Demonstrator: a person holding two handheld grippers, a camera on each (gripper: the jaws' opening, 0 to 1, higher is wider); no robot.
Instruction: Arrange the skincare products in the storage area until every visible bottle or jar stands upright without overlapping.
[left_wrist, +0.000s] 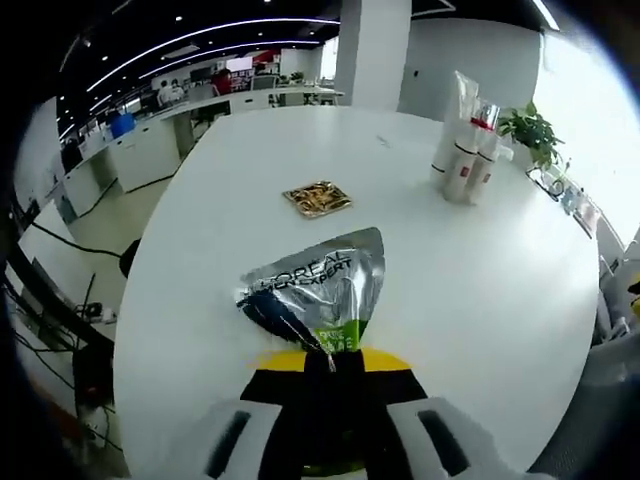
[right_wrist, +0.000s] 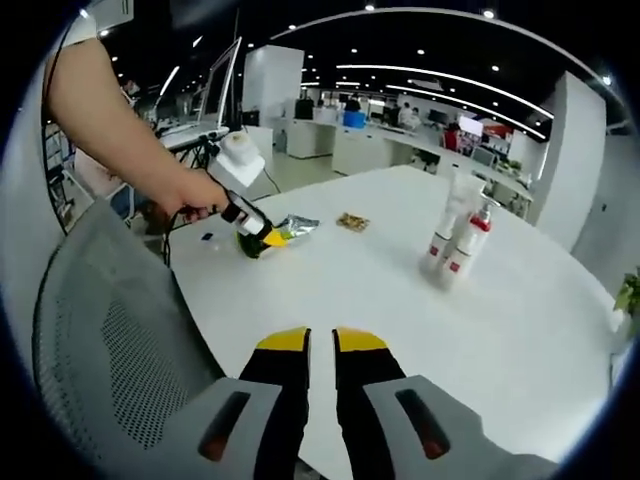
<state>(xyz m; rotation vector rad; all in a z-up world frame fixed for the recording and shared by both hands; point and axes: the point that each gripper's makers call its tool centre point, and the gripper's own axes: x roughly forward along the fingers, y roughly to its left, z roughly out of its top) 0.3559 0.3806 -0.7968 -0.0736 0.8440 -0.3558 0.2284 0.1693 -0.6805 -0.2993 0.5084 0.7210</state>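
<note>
A silver L'Oreal sachet (left_wrist: 315, 285) lies flat on the round white table (left_wrist: 480, 300), and my left gripper (left_wrist: 331, 362) is shut on its near corner. From the right gripper view, a person's hand holds that left gripper (right_wrist: 268, 238) low at the table's near left edge, on the sachet (right_wrist: 292, 228). A cluster of white bottles with red bands (left_wrist: 465, 160) stands upright at the far right of the table, also seen as bottles (right_wrist: 455, 245). My right gripper (right_wrist: 320, 345) hovers over the table's near edge, jaws almost together with nothing between them.
A small gold packet (left_wrist: 317, 198) lies past the sachet, mid-table; the same gold packet (right_wrist: 352, 221) is seen from the right. A grey mesh chair back (right_wrist: 120, 330) stands at the left of the right gripper. A potted plant (left_wrist: 530, 130) sits behind the bottles. Office desks lie beyond.
</note>
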